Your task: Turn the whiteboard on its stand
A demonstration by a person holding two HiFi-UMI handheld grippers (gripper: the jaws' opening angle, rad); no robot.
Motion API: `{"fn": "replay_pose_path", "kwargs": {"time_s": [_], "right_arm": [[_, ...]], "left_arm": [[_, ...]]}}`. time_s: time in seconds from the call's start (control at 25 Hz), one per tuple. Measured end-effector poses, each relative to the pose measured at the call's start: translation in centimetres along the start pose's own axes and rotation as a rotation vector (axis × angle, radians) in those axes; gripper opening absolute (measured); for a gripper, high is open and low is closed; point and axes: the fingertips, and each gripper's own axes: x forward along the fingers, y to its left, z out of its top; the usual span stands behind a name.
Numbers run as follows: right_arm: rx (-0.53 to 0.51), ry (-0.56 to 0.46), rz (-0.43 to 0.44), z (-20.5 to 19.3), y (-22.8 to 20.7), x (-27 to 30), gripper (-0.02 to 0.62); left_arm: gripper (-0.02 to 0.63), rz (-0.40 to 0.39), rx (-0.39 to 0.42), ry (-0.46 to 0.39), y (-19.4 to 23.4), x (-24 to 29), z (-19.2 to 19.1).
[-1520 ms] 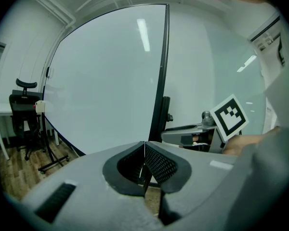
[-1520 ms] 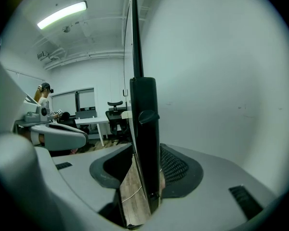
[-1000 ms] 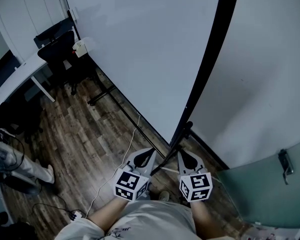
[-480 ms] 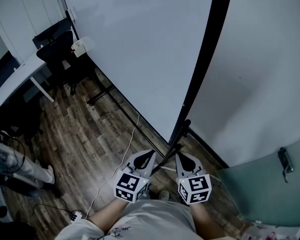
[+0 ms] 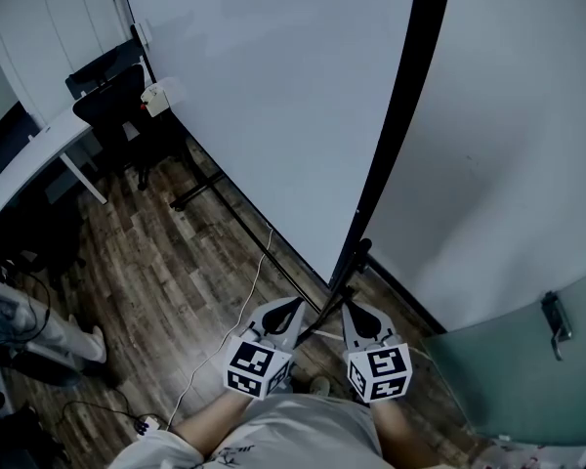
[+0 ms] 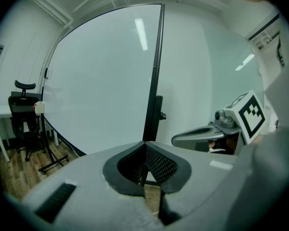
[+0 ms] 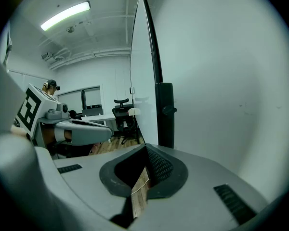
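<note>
The big whiteboard [image 5: 273,96] stands upright on its stand, its black side frame [image 5: 400,115] running down to the stand post [image 5: 356,257] just beyond my grippers. My left gripper [image 5: 285,311] and right gripper [image 5: 356,313] hover side by side low in front of my body, short of the post. Both are shut with nothing between the jaws. In the left gripper view the board [image 6: 101,81] and frame [image 6: 155,71] fill the background above the closed left gripper [image 6: 144,146]. The right gripper view shows the board edge-on [image 7: 151,57] and the post [image 7: 164,114] straight ahead of the right gripper [image 7: 147,148].
A black office chair [image 5: 117,96] and a white desk [image 5: 29,154] stand at the far left. The stand's foot [image 5: 200,186] and a thin cable [image 5: 244,301] lie on the wooden floor. A wall [image 5: 527,164] and a glass door with a handle [image 5: 557,320] close off the right side.
Both grippers have drifted slightly back toward my body. The board's black edge sits a little further left in view. Nothing was taken hold of.
</note>
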Motion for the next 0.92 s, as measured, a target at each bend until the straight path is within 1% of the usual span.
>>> {"fn": "replay_pose_path", "kwargs": {"time_s": [0.28,0.56,0.92], "right_arm": [[0.005,-0.002,0.012,-0.15,0.15,0.14,0.006],[0.005,-0.008,0.011,-0.24,0.23,-0.04,0.006],[0.001,-0.002,0.012,0.35,0.23,-0.04,0.006]], "left_arm": [[0.011,-0.006,0.011,0.004,-0.31,0.14,-0.34],[0.011,-0.01,0.001,0.0,-0.5,-0.02,-0.45],[0.011,-0.014,0.001,0.0,-0.47,0.01,0.31]]}}
